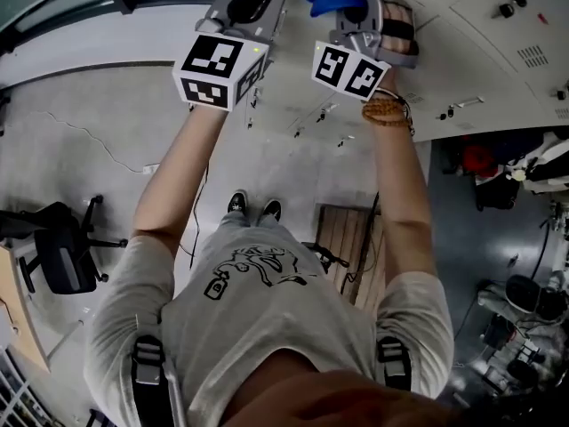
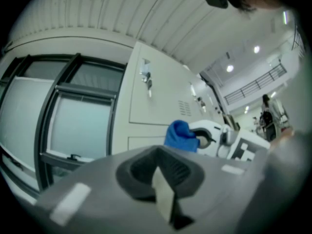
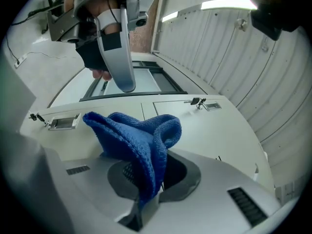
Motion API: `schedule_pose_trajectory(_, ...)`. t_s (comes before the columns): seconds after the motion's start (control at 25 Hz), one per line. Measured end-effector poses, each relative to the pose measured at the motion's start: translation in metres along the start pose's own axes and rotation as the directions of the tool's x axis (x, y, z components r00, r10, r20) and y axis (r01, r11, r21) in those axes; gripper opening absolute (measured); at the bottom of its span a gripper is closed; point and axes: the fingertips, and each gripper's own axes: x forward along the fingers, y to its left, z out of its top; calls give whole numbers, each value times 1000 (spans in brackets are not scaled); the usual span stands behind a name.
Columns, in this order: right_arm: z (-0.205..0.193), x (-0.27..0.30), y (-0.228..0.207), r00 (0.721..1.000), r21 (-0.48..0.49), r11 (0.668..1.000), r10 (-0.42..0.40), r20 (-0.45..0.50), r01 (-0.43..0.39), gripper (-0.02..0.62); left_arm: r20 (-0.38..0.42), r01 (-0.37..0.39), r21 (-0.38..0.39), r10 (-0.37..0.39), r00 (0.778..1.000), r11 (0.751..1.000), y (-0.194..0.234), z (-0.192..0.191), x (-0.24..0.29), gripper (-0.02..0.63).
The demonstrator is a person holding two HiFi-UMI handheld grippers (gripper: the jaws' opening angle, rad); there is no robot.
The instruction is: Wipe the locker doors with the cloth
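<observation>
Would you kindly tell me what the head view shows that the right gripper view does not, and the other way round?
Only the head view shows the person's shoes, the floor far below and an office chair. Only the right gripper view shows the right gripper's jaws shut on a fold of the blue cloth, and a lit light strip overhead. Both show the cloth, the pale locker doors and the left gripper.
</observation>
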Motion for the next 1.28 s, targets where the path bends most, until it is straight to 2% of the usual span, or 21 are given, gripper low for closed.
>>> schedule_pose_trajectory(0.16, -22, -10, 5, 1000, 23, 1000, -14, -28, 15, 29, -22, 25, -12, -25, 999, 1000, -13, -16, 15, 2)
schedule_pose_trajectory(0.32, -42, -25, 36, 999, 54, 998, 11, -52, -8, 29, -64, 34, -27, -35, 997, 999, -19, -46, 25, 2)
schedule_pose_trajectory(0.52, -68, -40, 100, 996, 73, 995, 66, -65, -61, 29, -117, 35, -48, -41, 992, 998, -25, -93, 37, 2)
schedule_pose_trajectory(0.92, -107, -88, 244, 978, 71, 980, 194, -81, -188, 29, -235, 20, -122, -48, 971, 992, -51, -196, 22, 2)
schedule_pose_trajectory(1.12, -109, -104, 302, 964, 63, 966, 255, -75, -251, 29, -253, 14, -120, -45, 966, 993, -57, -227, 17, 2)
schedule_pose_trajectory(1.28, -126, -119, 342, 952, 33, 954, 299, -71, -297, 29, -278, 21, -127, -56, 959, 992, -70, -253, 26, 2)
